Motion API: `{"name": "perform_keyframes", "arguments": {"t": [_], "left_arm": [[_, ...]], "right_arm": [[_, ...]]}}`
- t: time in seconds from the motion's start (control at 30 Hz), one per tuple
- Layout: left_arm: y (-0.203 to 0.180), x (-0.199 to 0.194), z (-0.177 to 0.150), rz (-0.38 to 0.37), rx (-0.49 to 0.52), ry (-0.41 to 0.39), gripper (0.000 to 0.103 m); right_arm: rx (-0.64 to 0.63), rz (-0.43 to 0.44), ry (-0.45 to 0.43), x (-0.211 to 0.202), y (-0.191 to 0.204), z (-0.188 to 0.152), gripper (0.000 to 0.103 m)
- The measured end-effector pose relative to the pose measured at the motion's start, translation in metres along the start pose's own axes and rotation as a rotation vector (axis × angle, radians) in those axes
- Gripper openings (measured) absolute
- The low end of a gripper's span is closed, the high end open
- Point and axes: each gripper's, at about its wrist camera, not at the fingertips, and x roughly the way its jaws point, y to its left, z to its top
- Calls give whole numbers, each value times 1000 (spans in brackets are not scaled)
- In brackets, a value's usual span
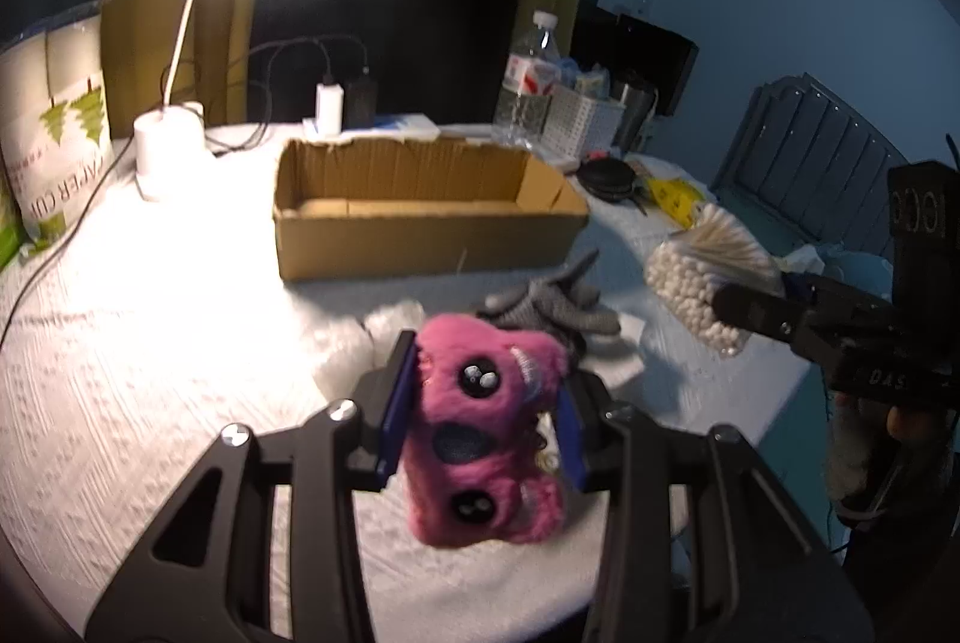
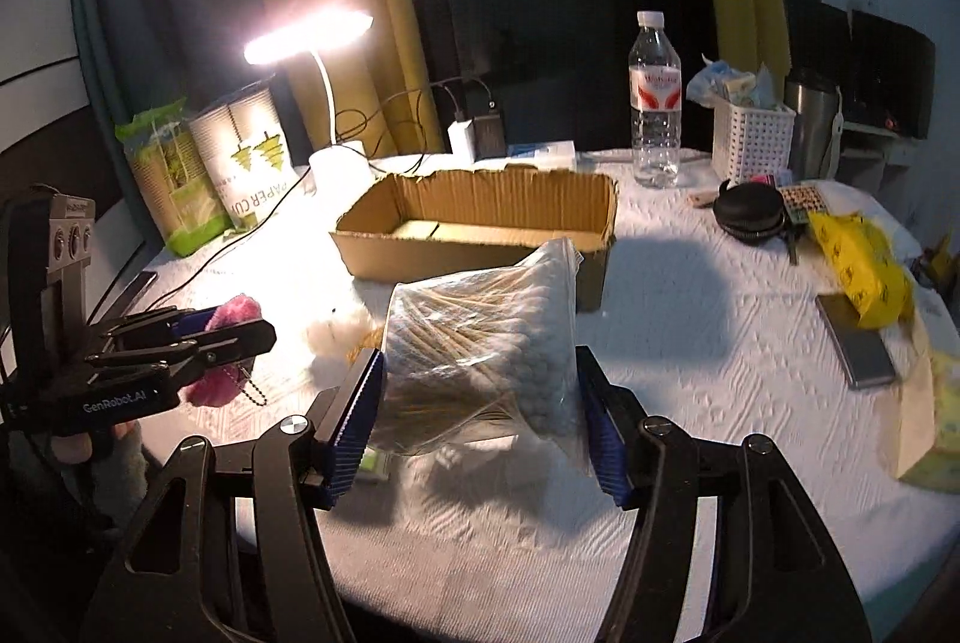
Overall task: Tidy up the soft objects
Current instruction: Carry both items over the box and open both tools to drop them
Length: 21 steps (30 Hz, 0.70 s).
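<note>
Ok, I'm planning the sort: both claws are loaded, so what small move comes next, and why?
Probably carry the fluffy pink plush toy in the left claw forward over the open brown cardboard box: it looks empty and lies straight ahead, while the right claw holds the clear bag of cotton swabs.

Fuzzy pink plush (image 1: 486, 427), matt cardboard box (image 1: 420, 229)

"PAPER CU…" printed sideways beneath green tree figures on the white paper cup pack (image 2: 255, 163), cut off at the edge; same pack (image 1: 57, 145) showing "…APER CU". "GenRobot.AI" in pale letters along the body of the left claw (image 2: 240, 337). Red label on the water bottle (image 2: 654, 94), lettering too blurred to read
</note>
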Motion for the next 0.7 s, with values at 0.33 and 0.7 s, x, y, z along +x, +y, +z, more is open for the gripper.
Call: {"name": "perform_keyframes", "arguments": {"t": [0.33,0.7], "left_arm": [[8,5,38,22,17,-58,42],[11,28,81,15,51,-99,42]], "right_arm": [[-10,-3,-21,18,-12,28,65],[8,-13,-46,43,-33,56,65]]}}
